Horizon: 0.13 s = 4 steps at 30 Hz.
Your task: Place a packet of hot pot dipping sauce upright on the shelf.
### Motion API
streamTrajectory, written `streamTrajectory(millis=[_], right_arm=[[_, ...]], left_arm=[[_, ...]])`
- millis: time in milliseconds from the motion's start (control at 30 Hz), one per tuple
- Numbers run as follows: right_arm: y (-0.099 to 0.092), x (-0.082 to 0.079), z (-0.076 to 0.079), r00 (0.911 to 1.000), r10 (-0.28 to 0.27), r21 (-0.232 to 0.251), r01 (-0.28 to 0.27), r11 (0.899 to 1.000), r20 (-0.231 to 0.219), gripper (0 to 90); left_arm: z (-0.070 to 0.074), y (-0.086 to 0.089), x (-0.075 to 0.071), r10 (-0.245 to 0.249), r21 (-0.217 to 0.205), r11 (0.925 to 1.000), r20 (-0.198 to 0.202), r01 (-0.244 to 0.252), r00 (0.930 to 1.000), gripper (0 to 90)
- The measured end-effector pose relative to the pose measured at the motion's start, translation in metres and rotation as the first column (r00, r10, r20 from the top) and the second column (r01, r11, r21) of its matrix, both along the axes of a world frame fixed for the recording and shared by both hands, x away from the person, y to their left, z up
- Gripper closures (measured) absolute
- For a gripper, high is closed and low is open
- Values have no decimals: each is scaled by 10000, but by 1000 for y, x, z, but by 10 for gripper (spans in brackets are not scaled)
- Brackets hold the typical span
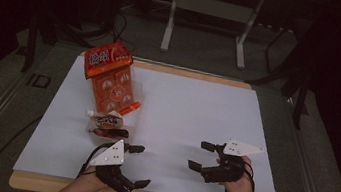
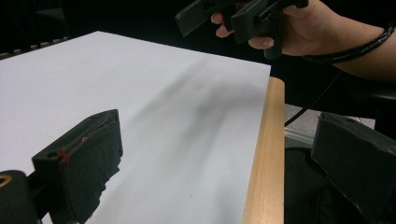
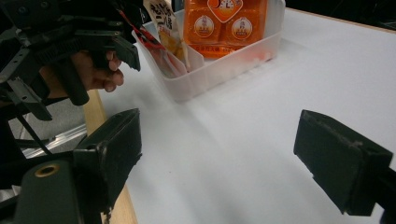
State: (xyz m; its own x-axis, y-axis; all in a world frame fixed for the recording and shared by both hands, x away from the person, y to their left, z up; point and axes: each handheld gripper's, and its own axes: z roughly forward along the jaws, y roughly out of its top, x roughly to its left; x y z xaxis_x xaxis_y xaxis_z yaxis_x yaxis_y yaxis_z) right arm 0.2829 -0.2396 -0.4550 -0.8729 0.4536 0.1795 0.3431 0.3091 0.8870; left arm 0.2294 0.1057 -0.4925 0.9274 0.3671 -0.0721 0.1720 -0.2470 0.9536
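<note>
Two snack items sit in a clear plastic bin [image 3: 219, 70] near the table's [image 1: 197, 110] far left corner: an orange multi-pack [image 1: 112, 80] toward the far edge and a small sachet [image 1: 104, 122] at the bin's near end. Left gripper [image 1: 141, 165] hovers by the near edge, just beside the sachet, jaws spread, empty. Right gripper [image 1: 200, 156] hovers over the near right part of the table, jaws apart, holding nothing. White sheet covers the table.
</note>
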Motion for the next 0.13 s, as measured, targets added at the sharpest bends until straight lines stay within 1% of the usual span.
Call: streamTrajectory(millis=[67,133], right_arm=[[0,0,0,10000,-18,-17,18,10000,-5,149],[-1,0,-1,10000,-19,1,19,10000,-5,149]], left_arm=[[0,0,0,0,-66,10000,-15,0,10000,25],[0,0,0,16,-41,10000,6,-16,10000,25]])
